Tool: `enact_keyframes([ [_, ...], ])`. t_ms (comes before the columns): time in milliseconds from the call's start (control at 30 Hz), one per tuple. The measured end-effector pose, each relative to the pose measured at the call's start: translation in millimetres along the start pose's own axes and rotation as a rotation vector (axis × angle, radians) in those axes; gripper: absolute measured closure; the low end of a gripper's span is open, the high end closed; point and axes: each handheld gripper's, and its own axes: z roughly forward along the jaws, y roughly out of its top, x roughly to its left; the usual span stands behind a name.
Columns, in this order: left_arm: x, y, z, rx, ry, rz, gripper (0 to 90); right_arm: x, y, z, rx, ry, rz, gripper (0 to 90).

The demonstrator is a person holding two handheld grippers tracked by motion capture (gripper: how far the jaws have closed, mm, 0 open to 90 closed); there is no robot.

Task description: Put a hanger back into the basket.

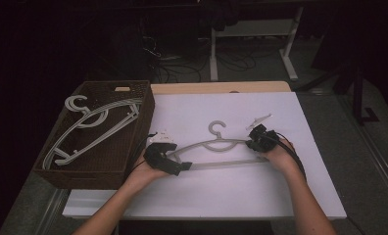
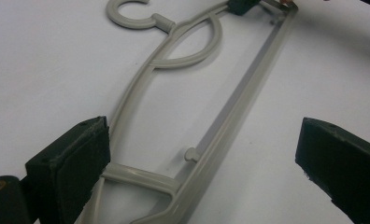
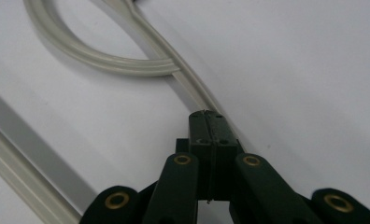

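- Hanger (image 1: 216, 147): a grey plastic hanger lies flat on the white table (image 1: 280, 196), hook (image 1: 216, 128) pointing away from you, bottom bar towards you. It sits near the middle of the table, between your two hands.
- Your right gripper (image 1: 255, 142): it is at the hanger's right shoulder. In the right gripper view its jaws are pressed together, clenched on the hanger's upper arm (image 3: 192, 86), which runs out from between the pads towards the curved inner loop (image 3: 94, 58). The bottom bar (image 3: 29, 154) passes to the left of the jaws in that view, apart from them.
- Your left gripper (image 1: 175, 155): it is at the hanger's left end, beside the basket. In the left gripper view the jaws stand wide apart, released. The left pad (image 2: 75, 168) is just beside the hanger's end, where a short cross strut (image 2: 136, 177) joins the upper arm to the bottom bar; whether it touches the plastic cannot be told. The right pad (image 2: 342, 168) is well apart from the hanger, over bare table.
- Far end seen from the left: in the left gripper view the dark tip of your right gripper (image 2: 241, 5) shows at the hanger's other shoulder.
- Basket (image 1: 133, 147): a dark woven basket stands at the table's left edge. Several more grey hangers (image 1: 91, 127) lie stacked in it, hooks towards the far end.
- Small part (image 1: 258, 120): a pale, thin piece lies on the table just beyond your right gripper; what it is cannot be told.
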Motion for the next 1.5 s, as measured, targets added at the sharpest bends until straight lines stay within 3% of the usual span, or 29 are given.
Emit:
enact_keyframes([
  [200, 0.2, 0.1, 0.0, -0.003, -0.003, -0.001, 3.4, 3.2, -1.7, -12.6, -0.050, 0.029, 0.033, 89.2],
  [300, -0.3, 0.1, 0.6, 0.000, -0.001, 0.000, 3.4, 12.4, -6.9, -26.4, -0.088, 0.066, 0.053, 89.1],
  [500, -0.4, -0.2, 1.4, 0.002, 0.001, -0.002, 3.5, 31.2, -20.7, -44.0, -0.108, 0.122, 0.046, 89.1],
  [900, 0.3, -0.4, 0.7, -0.003, -0.002, -0.006, 3.8, 34.4, -28.5, -33.3, -0.061, 0.133, 0.037, 89.2],
  [1000, -0.1, 0.3, 0.3, -0.006, -0.003, -0.003, 4.1, 36.6, -30.4, -27.7, -0.020, 0.124, 0.023, 89.2],
  [1100, 0.0, 1.5, 1.1, -0.005, -0.002, 0.001, 5.2, 36.0, -30.7, -27.1, -0.024, 0.130, 0.033, 89.2],
  [1333, 2.5, 11.5, 10.2, -0.002, 0.006, 0.004, 9.2, 35.4, -30.8, -26.7, -0.025, 0.134, 0.040, 89.3],
  [1467, 7.4, 22.4, 21.4, 0.016, 0.013, 0.009, 14.0, 35.5, -30.7, -26.7, -0.024, 0.133, 0.040, 89.3],
  [1500, 10.0, 27.5, 28.6, 0.045, 0.031, 0.027, 15.5, 35.1, -30.8, -26.7, -0.024, 0.135, 0.040, 89.3],
])
